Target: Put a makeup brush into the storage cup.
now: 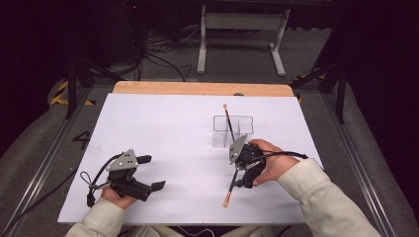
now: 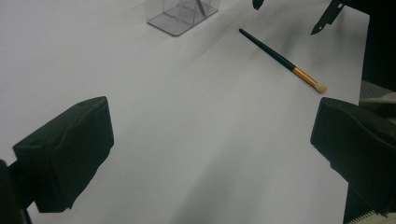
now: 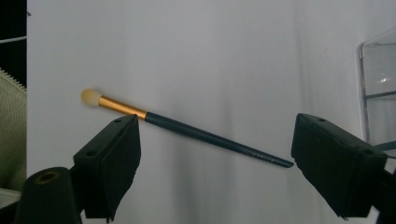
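A makeup brush (image 1: 230, 188) with a dark handle, gold ferrule and pale tip lies on the white board (image 1: 163, 128). My right gripper (image 1: 242, 173) hovers over its handle, pointing down. In the right gripper view the brush (image 3: 196, 130) lies on the board between the wide-apart jaws, and my right gripper (image 3: 219, 163) stands open without touching it. A second brush (image 1: 228, 120) stands in a clear plastic box (image 1: 232, 131) just beyond. My left gripper (image 1: 150, 173) rests at the front left, open and with nothing in it. In the left gripper view, this gripper (image 2: 210, 154) faces the lying brush (image 2: 280, 58) and the box (image 2: 180, 14).
The white board covers a wooden table (image 1: 202, 88) whose far edge shows behind it. Beyond it are a grey floor with cables and a white stand (image 1: 242, 39). A light sleeve (image 3: 11, 130) lies at the left edge of the right gripper view.
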A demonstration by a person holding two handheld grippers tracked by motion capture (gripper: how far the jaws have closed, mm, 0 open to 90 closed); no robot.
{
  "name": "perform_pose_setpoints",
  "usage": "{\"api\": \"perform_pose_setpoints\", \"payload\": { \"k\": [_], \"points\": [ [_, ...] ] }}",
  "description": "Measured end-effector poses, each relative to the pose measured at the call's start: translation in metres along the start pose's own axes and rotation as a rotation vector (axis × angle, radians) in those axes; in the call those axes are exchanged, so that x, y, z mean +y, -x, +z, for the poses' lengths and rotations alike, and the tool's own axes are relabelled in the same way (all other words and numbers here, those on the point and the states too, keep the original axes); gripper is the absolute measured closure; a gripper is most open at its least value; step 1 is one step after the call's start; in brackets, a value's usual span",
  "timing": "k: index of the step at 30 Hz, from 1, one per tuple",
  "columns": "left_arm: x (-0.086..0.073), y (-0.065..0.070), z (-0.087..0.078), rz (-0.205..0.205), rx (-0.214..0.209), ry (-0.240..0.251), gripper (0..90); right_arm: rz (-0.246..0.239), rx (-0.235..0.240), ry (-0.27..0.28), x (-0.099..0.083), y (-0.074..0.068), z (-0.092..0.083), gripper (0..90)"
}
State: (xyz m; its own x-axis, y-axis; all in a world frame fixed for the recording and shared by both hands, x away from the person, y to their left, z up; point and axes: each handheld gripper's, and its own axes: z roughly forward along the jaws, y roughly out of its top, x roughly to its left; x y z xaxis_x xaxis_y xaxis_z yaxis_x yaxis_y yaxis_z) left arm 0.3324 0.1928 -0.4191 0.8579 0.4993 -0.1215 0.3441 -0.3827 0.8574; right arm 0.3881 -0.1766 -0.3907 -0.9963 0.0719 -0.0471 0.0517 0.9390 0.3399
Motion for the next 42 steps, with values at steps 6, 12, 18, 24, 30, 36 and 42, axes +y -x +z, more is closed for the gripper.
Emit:
{"api": "perform_pose_setpoints", "payload": {
  "k": [6,12,18,24,30,36,42],
  "points": [
    [-0.001,0.000,-0.002,0.005,0.001,0.002,0.0,0.000,0.018,-0.026,0.001,0.000,0.008,16.3],
    [-0.002,0.000,-0.004,0.000,0.006,-0.002,0.0,-0.030,0.049,-0.025,0.003,-0.001,0.015,16.3],
    [-0.003,0.000,-0.005,-0.006,0.009,0.000,0.0,-0.031,0.054,-0.042,0.003,-0.001,0.020,16.4],
    [-0.003,0.000,-0.005,-0.007,0.005,0.001,0.0,-0.029,0.061,-0.053,0.003,-0.003,0.025,16.4],
    [-0.003,0.001,-0.006,-0.006,0.001,0.001,0.0,-0.044,0.073,-0.067,0.003,-0.003,0.031,16.6],
    [-0.003,0.000,-0.007,-0.008,-0.001,0.009,0.0,-0.042,0.083,-0.087,0.002,-0.002,0.038,17.6],
    [-0.003,0.000,-0.006,-0.006,-0.005,0.007,0.0,-0.047,0.077,-0.108,0.001,-0.003,0.041,21.1]
  ]
}}
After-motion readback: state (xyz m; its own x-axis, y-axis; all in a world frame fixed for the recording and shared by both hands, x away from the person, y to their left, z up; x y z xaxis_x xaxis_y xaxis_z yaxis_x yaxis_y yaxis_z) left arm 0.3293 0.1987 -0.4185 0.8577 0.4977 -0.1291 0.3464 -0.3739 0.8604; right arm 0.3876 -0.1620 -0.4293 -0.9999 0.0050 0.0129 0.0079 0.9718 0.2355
